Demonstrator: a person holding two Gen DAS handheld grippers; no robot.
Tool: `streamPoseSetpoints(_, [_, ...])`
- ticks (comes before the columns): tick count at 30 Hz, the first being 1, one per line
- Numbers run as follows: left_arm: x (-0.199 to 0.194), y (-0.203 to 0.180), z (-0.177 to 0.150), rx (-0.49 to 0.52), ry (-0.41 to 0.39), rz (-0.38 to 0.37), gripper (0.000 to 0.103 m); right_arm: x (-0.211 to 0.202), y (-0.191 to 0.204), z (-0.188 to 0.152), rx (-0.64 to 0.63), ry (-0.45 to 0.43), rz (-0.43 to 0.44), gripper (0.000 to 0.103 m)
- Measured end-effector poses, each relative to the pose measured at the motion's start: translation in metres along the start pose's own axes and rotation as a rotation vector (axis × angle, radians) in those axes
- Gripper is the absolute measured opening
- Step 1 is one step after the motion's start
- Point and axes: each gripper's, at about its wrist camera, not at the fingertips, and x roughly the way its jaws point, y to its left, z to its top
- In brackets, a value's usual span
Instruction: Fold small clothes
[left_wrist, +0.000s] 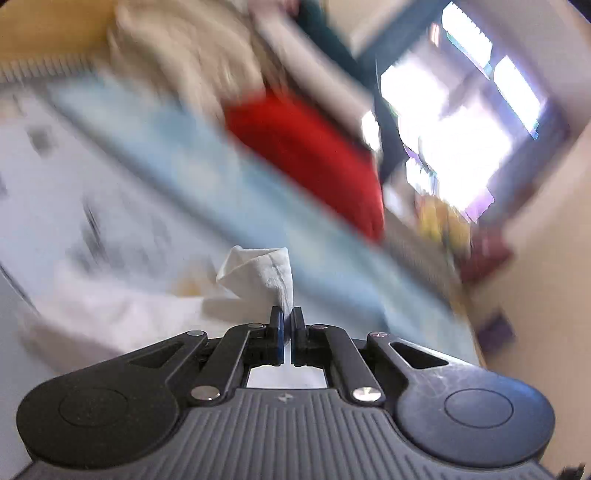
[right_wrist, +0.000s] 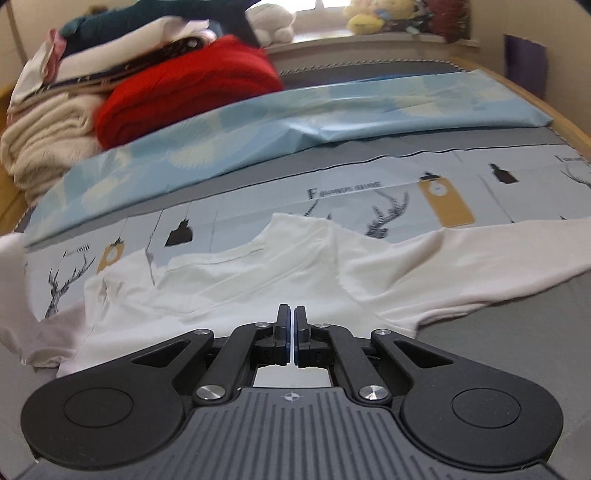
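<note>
A small white shirt (right_wrist: 258, 273) lies spread on the patterned bed cover, with one sleeve reaching to the right. My right gripper (right_wrist: 290, 317) is shut, low over the shirt's near edge; I cannot see fabric between its fingers. My left gripper (left_wrist: 287, 317) is shut on a bunched white corner of the shirt (left_wrist: 266, 273) and holds it lifted. The left wrist view is tilted and badly blurred.
A red folded garment (right_wrist: 184, 85) and a stack of cream and dark clothes (right_wrist: 48, 125) lie at the back left. A light blue sheet (right_wrist: 295, 122) runs across the bed. Plush toys (right_wrist: 373, 14) sit on the window ledge. A wooden bed edge (right_wrist: 554, 118) is at the right.
</note>
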Motion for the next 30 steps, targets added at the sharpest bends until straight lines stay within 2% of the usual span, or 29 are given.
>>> streamPoseSetpoints(1, [0.020,-0.014,-0.017,-0.008,0.077,-0.016,0.002,-0.003,-0.004,-0.002,0.009,0.002,-0.001,0.000])
streamPoseSetpoints(4, [0.064,-0.050,-0.062,-0.009,0.240,-0.049,0.002,-0.004,-0.017,-0.011,0.034,0.037,0.000,0.001])
streamPoseSetpoints(6, [0.077,-0.065,-0.078,-0.011,0.273,-0.071,0.002,0.000,-0.025,-0.016,0.048,0.071,-0.007,0.002])
streamPoseSetpoints(8, [0.081,-0.081,-0.083,0.017,0.246,-0.096,0.002,0.003,-0.031,-0.018,0.064,0.088,-0.010,0.002])
streamPoseSetpoints(10, [0.083,-0.101,-0.086,0.052,0.216,-0.181,0.002,0.005,-0.036,-0.018,0.079,0.088,-0.021,0.002])
streamPoseSetpoints(12, [0.084,-0.120,-0.092,0.094,0.225,-0.282,0.003,0.007,-0.039,-0.016,0.090,0.085,-0.033,0.002])
streamPoseSetpoints(13, [0.089,-0.128,-0.098,0.114,0.270,-0.331,0.003,0.009,-0.040,-0.015,0.098,0.083,-0.035,0.002])
streamPoseSetpoints(15, [0.104,-0.130,-0.108,0.118,0.424,-0.351,0.012,0.013,-0.040,-0.014,0.111,0.082,-0.037,0.002])
streamPoseSetpoints(16, [0.109,-0.124,-0.108,0.102,0.446,-0.336,0.012,0.015,-0.040,-0.014,0.117,0.082,-0.039,0.002])
streamPoseSetpoints(18, [0.108,-0.105,-0.101,0.075,0.411,-0.248,0.012,0.022,-0.041,-0.014,0.137,0.091,-0.047,0.002])
streamPoseSetpoints(21, [0.101,-0.071,-0.072,0.007,0.342,-0.156,0.012,0.032,-0.043,-0.016,0.192,0.105,-0.020,0.003])
streamPoseSetpoints(24, [0.093,-0.045,-0.043,-0.016,0.273,-0.030,0.012,0.046,-0.042,-0.019,0.236,0.121,0.010,0.006])
streamPoseSetpoints(27, [0.082,-0.008,-0.018,-0.032,0.235,0.104,0.012,0.065,-0.038,-0.022,0.247,0.145,-0.005,0.016])
streamPoseSetpoints(28, [0.078,0.002,-0.012,-0.037,0.225,0.138,0.012,0.072,-0.038,-0.023,0.257,0.152,0.001,0.018])
streamPoseSetpoints(30, [0.075,0.020,0.009,-0.051,0.208,0.192,0.012,0.083,-0.036,-0.024,0.253,0.163,0.007,0.028])
